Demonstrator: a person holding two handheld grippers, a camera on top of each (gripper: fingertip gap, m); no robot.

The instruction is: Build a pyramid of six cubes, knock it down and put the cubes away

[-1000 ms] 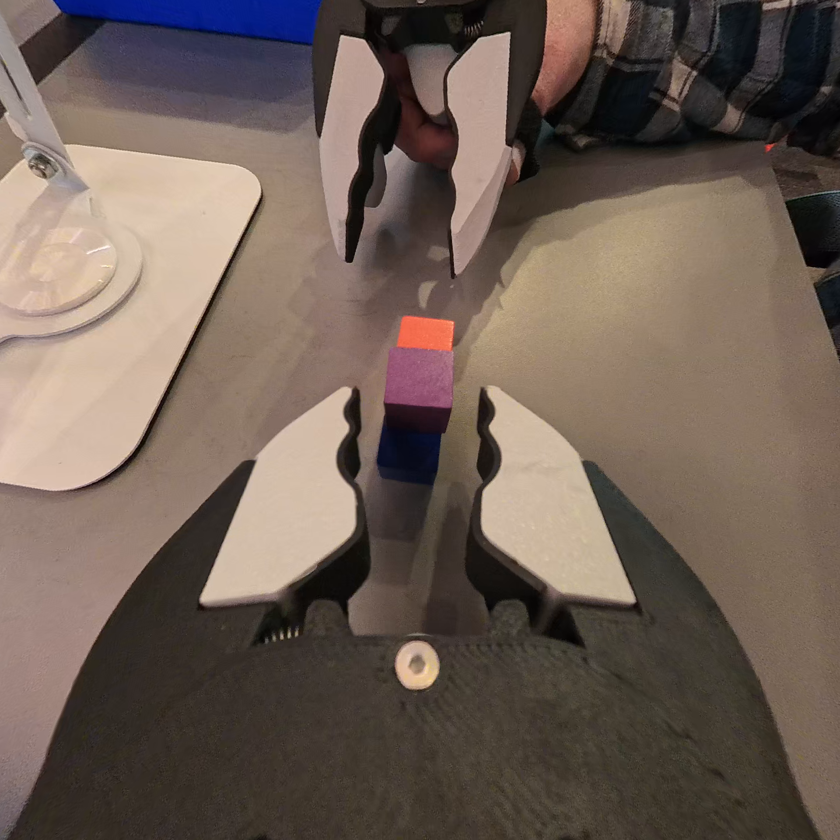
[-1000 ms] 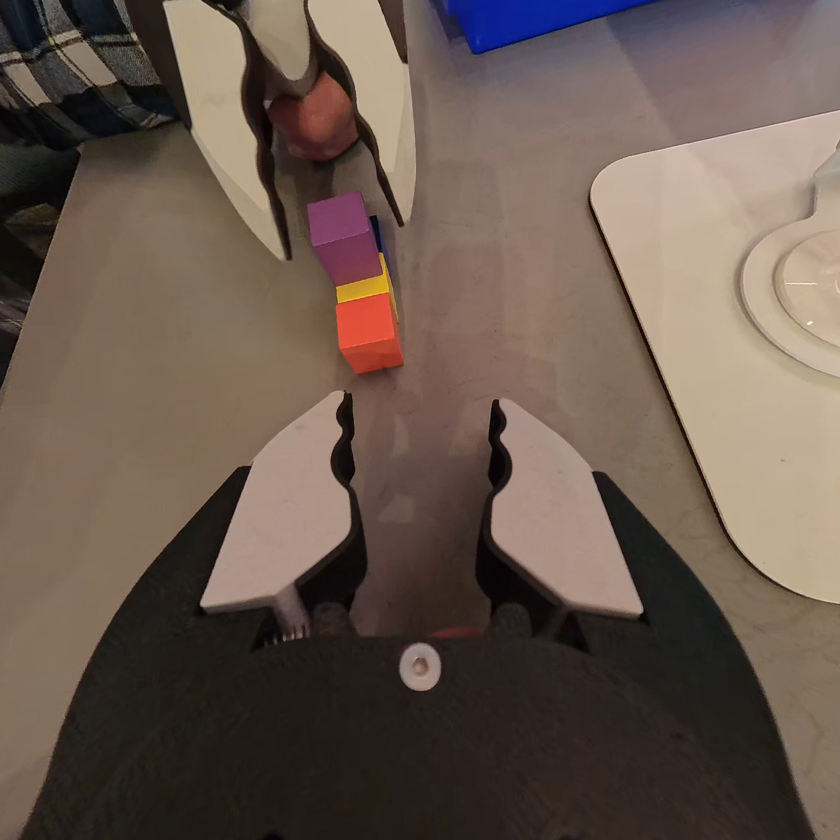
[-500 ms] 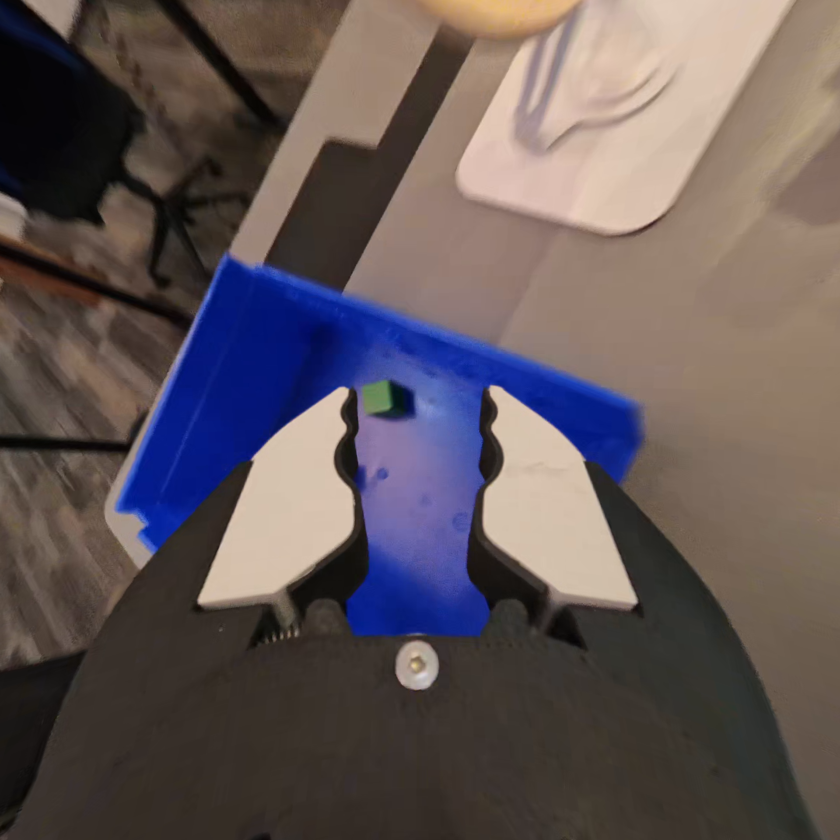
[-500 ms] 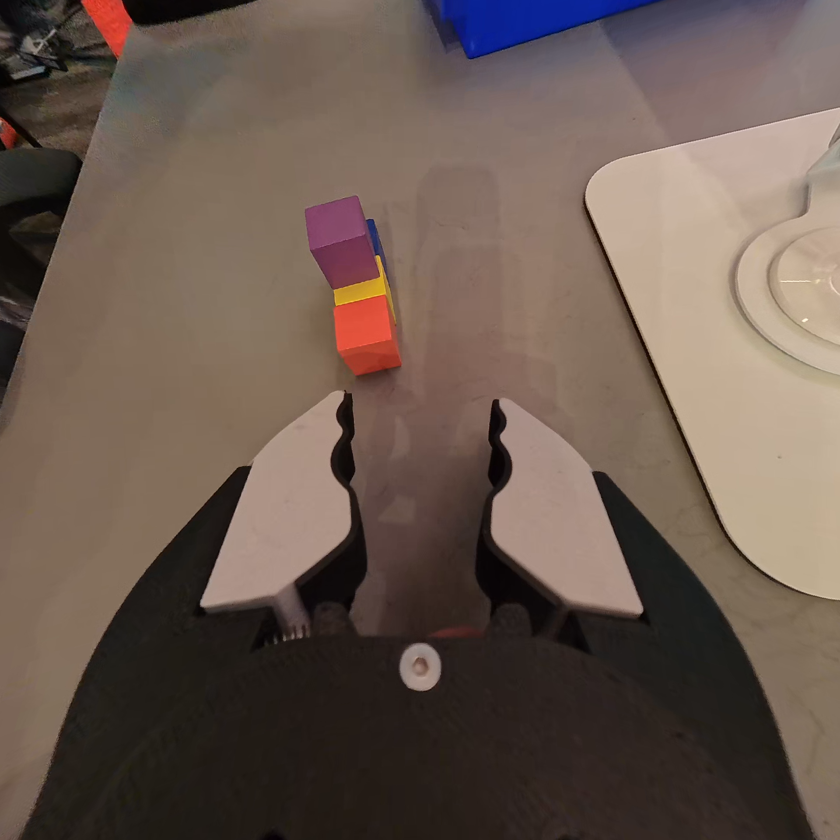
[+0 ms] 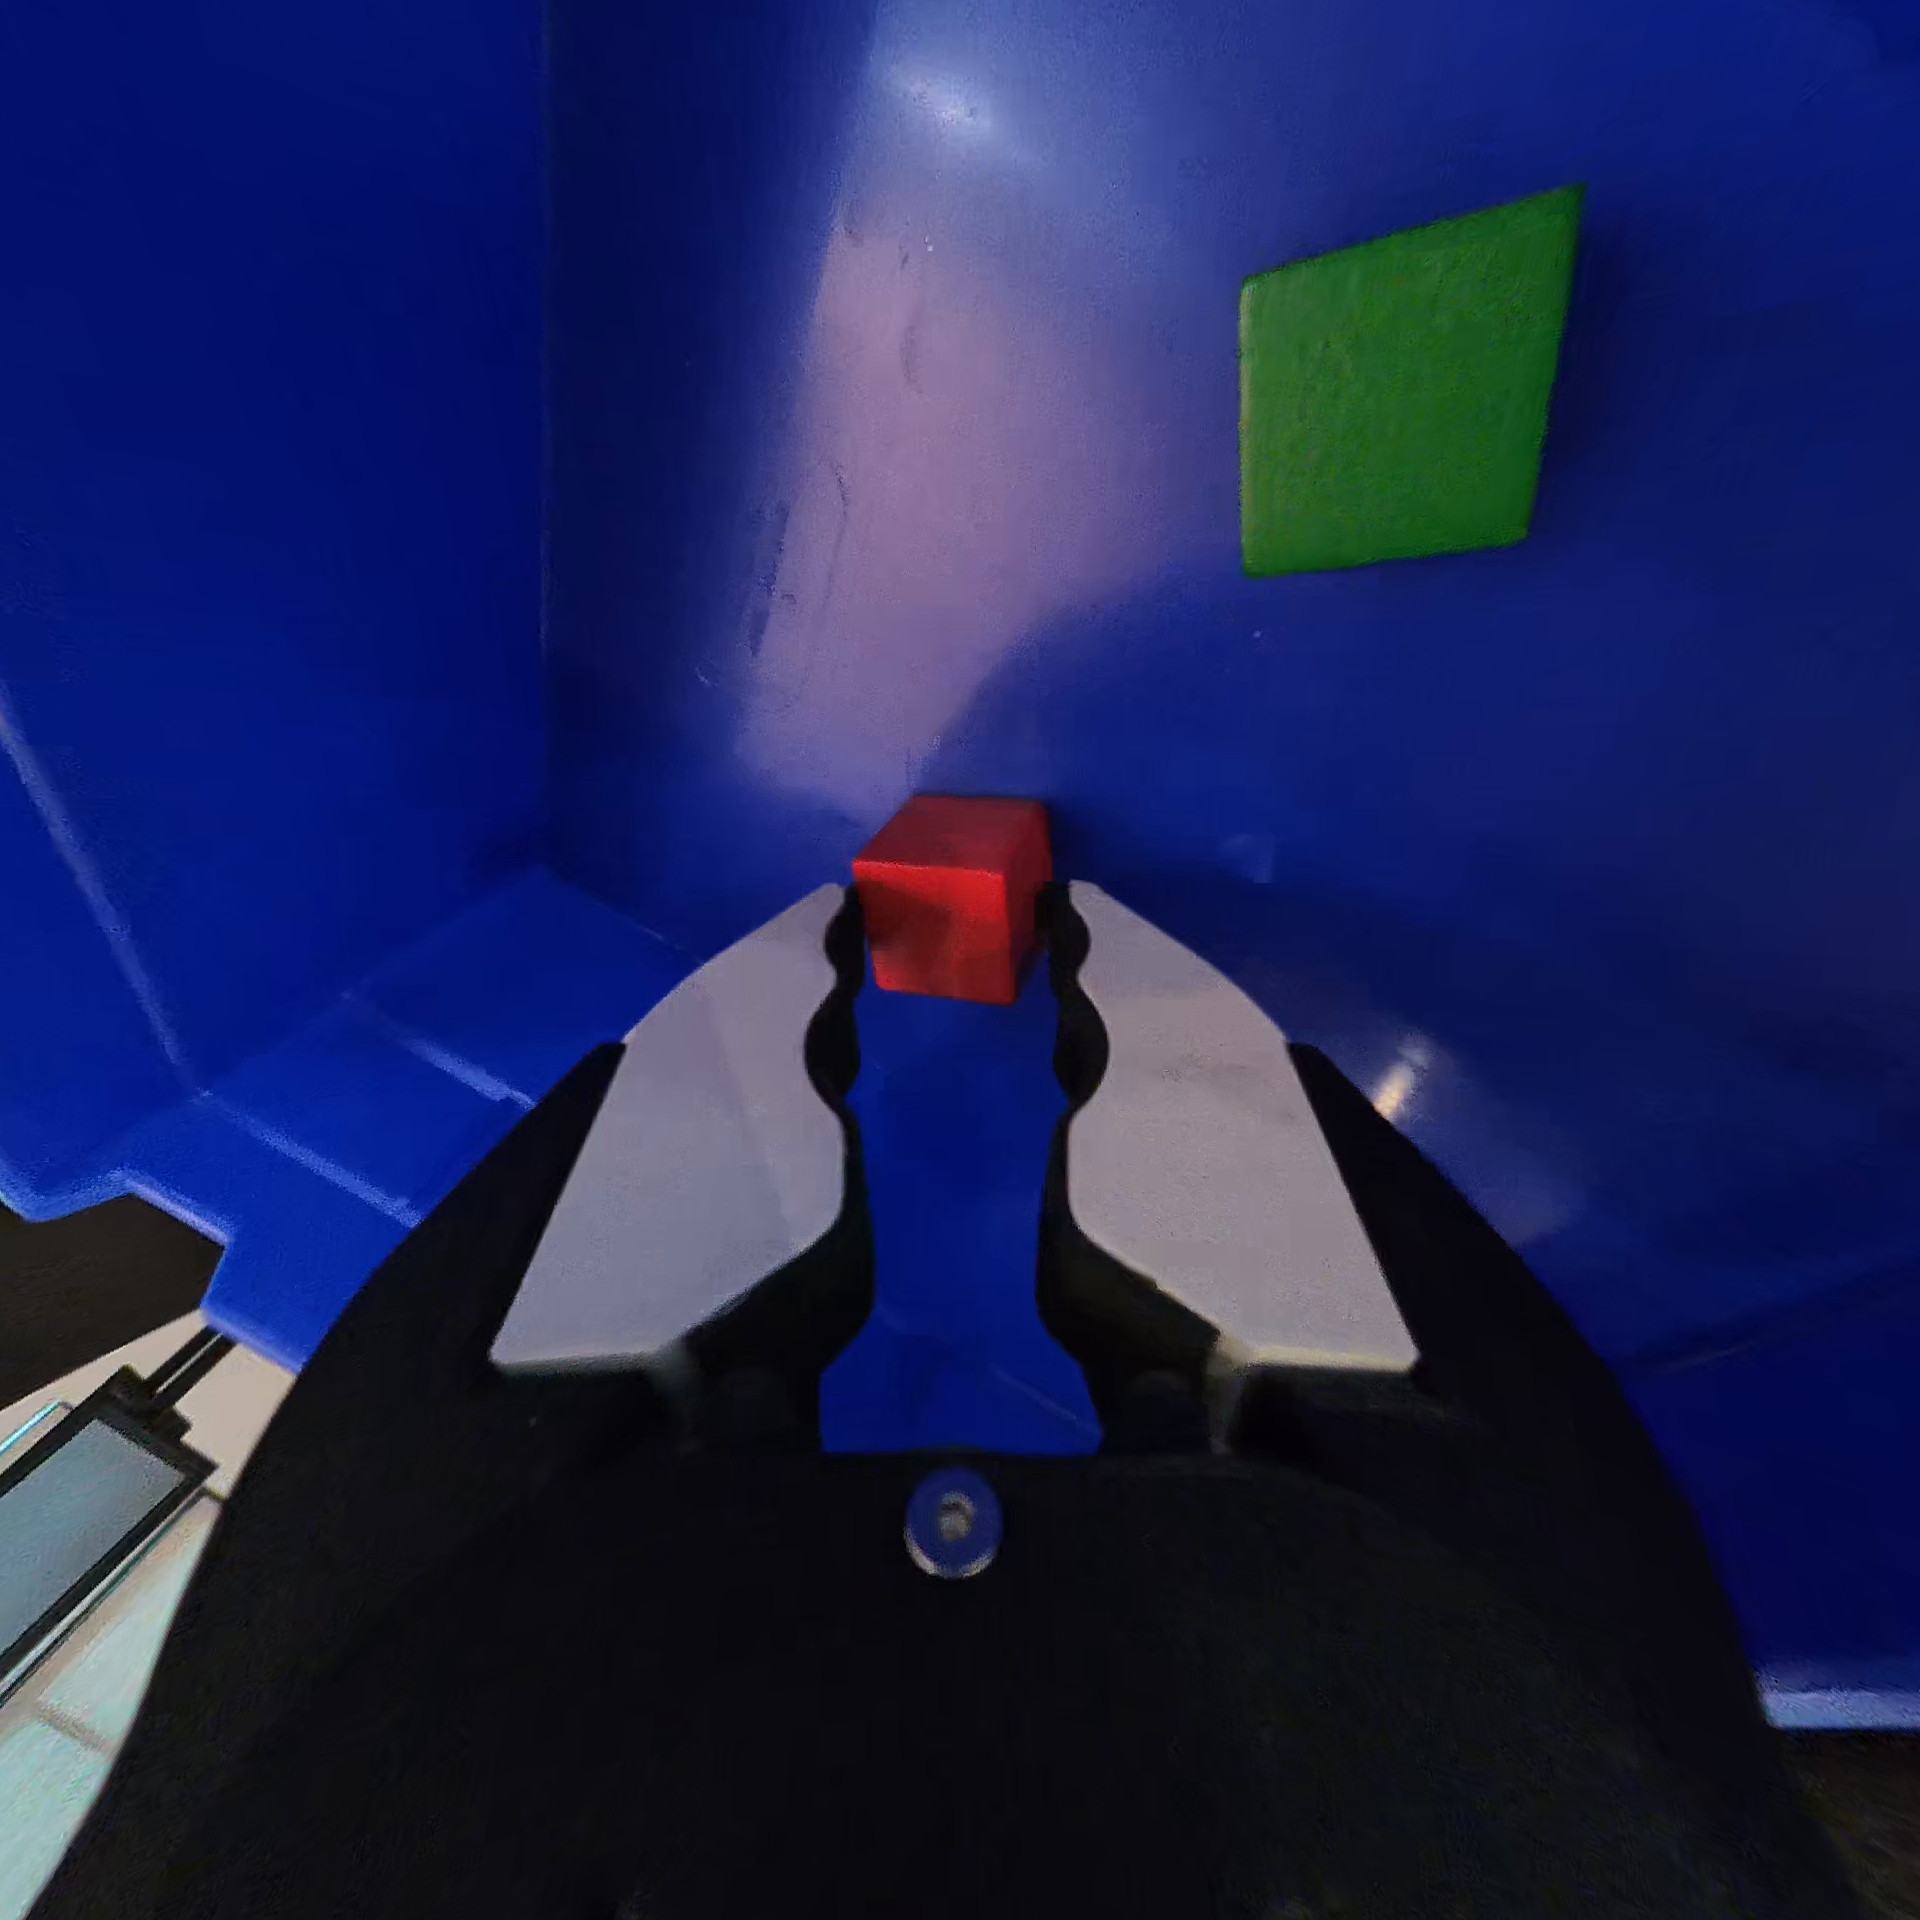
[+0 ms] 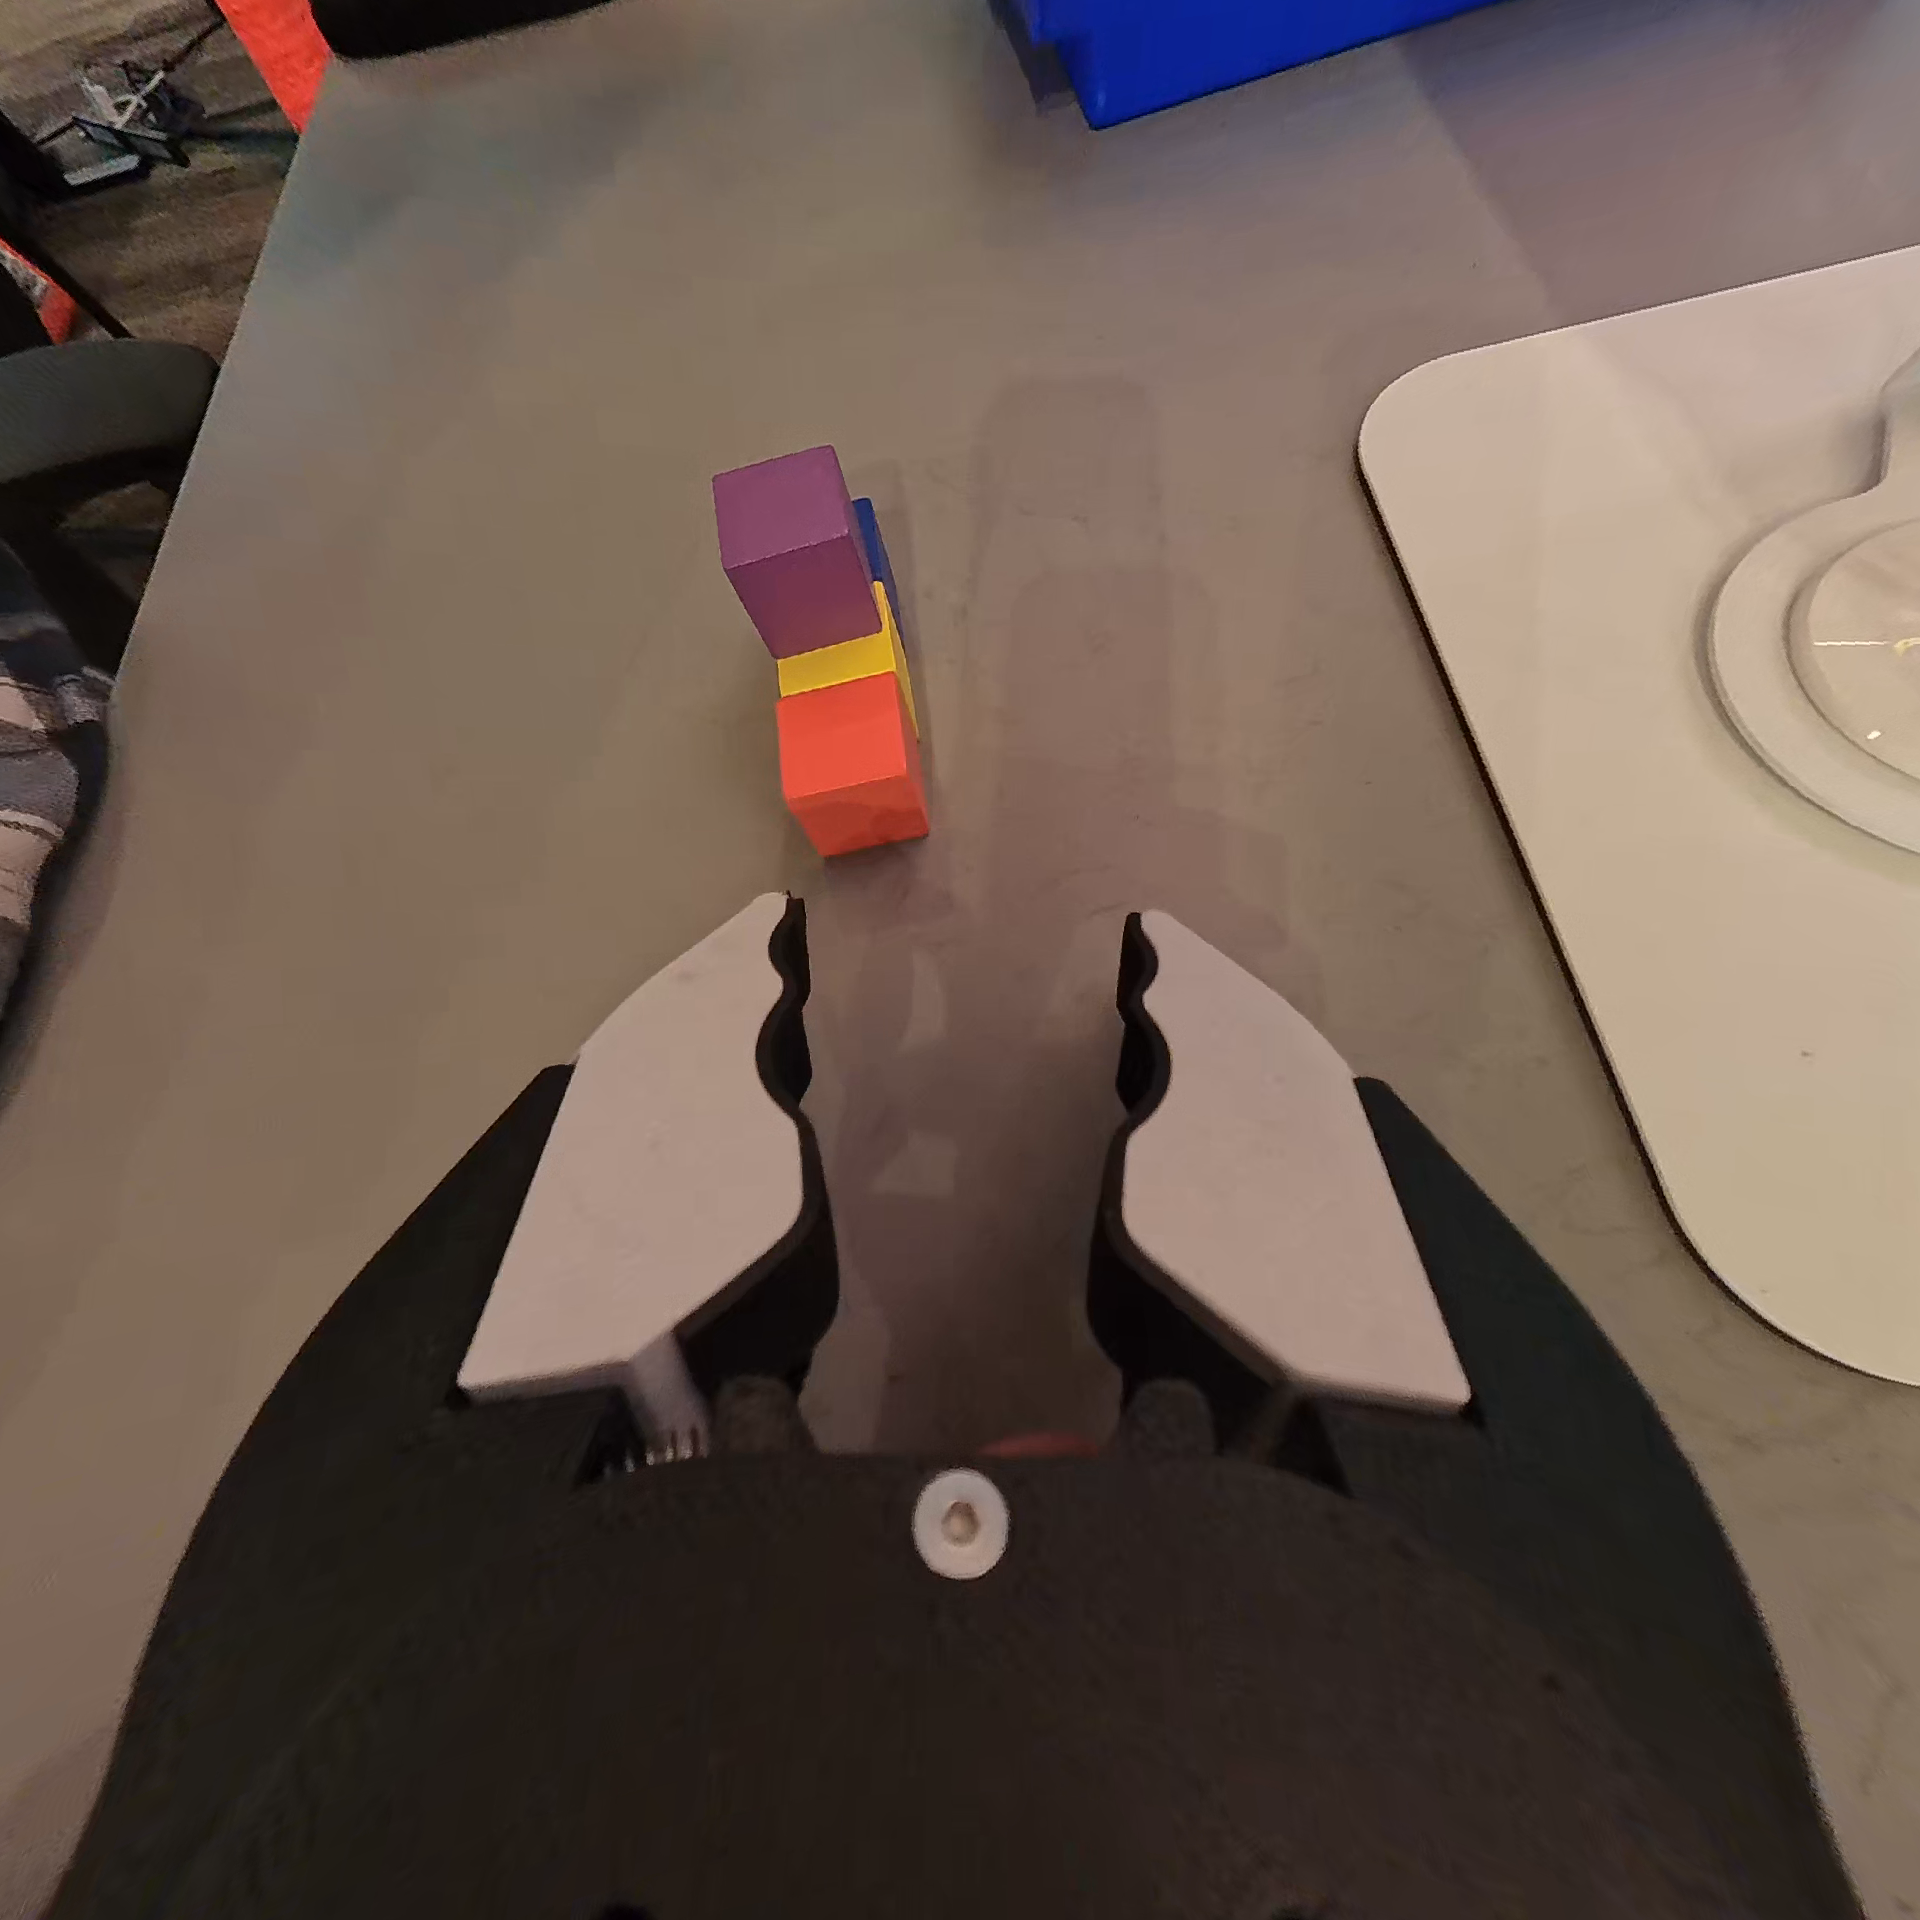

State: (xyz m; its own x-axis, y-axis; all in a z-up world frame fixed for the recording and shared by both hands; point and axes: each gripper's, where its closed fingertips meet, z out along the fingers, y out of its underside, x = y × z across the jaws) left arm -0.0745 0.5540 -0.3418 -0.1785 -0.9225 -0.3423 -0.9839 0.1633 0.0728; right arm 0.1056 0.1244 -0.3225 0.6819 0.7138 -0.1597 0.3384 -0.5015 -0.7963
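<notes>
Left gripper (image 5: pixel 951 920): deep inside the blue bin (image 5: pixel 312 520), both fingertips against the side faces of a red cube (image 5: pixel 951 909) at frame centre; closed on it, cube near the bin's inner corner. Green cube (image 5: pixel 1397 384): loose in the bin, upper right of the left wrist view.

Right gripper (image 6: pixel 961 920): open and empty, low over the grey table (image 6: pixel 520 520), lower centre of the right wrist view.

Partial pyramid, centre of the right wrist view: orange cube (image 6: pixel 847 758) nearest, yellow cube (image 6: pixel 842 665) behind, sliver of blue cube (image 6: pixel 873 540) farther back, purple cube (image 6: pixel 795 551) on top. White pad (image 6: pixel 1558 623): right edge.

Step in hand, judged: fetching the red cube. Best lifted straight up and clear of the bin wall before turning; grip kept square on opposite faces; set down beside the purple cube on the second tier, without nudging the lower row.
</notes>
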